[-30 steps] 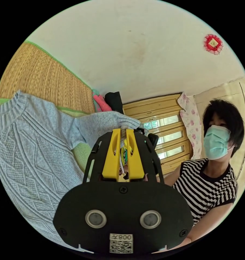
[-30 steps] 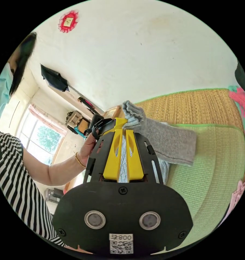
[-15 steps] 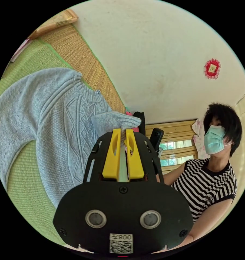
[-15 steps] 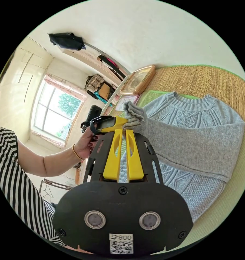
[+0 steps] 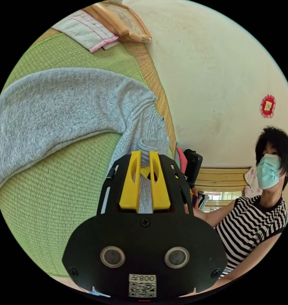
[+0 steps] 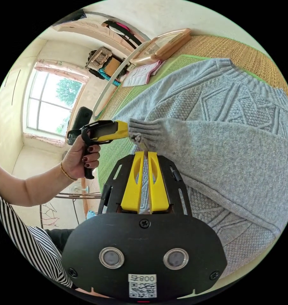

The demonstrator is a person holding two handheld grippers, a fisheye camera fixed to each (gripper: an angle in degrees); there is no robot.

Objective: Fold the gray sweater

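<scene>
Gray knit sweater (image 5: 64,105) sprawls on the green mat (image 5: 55,190) in the left gripper view; my left gripper (image 5: 145,157) pinches one ribbed cuff (image 5: 152,144) above it. In the right gripper view, my right gripper (image 6: 143,155) pinches the other cuff (image 6: 144,130) over the sweater's patterned body, with my left hand (image 6: 82,157) just beside the mat's edge.

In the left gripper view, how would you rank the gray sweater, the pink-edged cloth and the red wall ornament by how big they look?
Largest to smallest as they look in this view:
1. gray sweater
2. pink-edged cloth
3. red wall ornament
The sweater lies nearest the camera and the ornament farthest, so true sizes may differ.
</scene>
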